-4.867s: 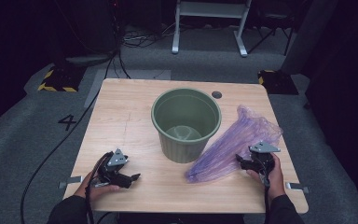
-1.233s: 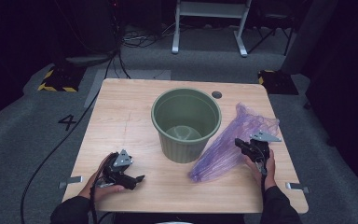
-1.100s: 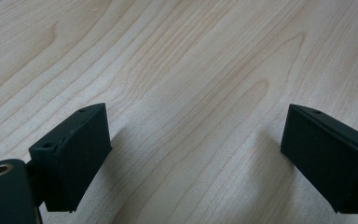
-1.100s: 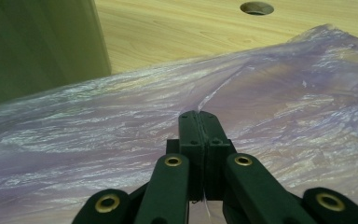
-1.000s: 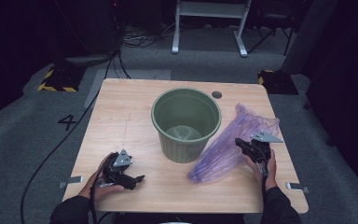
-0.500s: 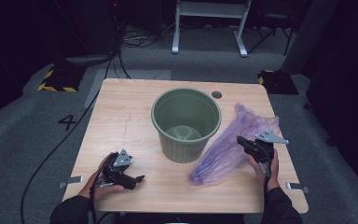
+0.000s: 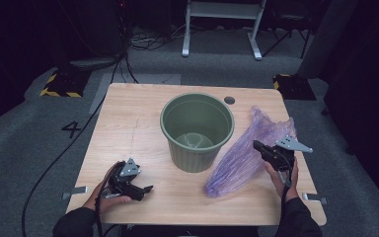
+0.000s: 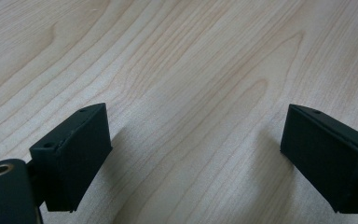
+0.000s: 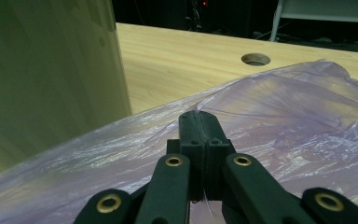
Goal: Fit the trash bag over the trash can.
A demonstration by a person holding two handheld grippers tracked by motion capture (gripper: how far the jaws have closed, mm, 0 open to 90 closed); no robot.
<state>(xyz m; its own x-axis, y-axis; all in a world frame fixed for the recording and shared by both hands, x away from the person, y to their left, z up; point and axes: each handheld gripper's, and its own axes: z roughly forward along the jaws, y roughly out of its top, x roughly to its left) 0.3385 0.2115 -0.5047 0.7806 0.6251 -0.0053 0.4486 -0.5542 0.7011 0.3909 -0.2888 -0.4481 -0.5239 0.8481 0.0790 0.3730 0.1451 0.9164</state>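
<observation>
A: Moved since five seconds back: right tool [image 7: 260, 147] lifted slightly off the right edge of the tabletop [image 7: 138, 118] and shifted toward the far side, purple plastic bag [image 7: 246, 153] dragged up with it. Barely any shift over the last second. Left tool [image 7: 145, 189] unchanged, same spot near the front-left corner.

B: Tool states?

A: Right: jaws pressed together, thin fold of bag film pinched between them, seen close in the right gripper view [image 9: 200, 123]. Left: jaws spread wide over bare wood in the left gripper view [image 8: 193, 154], nothing between them.

B: Bag location?

A: Right half of tabletop, running diagonally from near the front edge up toward the far-right corner. Lower end resting on the wood, upper end bunched and raised just beyond the right tool. Left side of bag just beside the green bin [image 7: 197, 131]; contact can't be told.

B: Bin?

A: Upright, tabletop centre, open mouth up. Round cable hole [image 7: 229, 100] just behind it, toward the far edge.
</observation>
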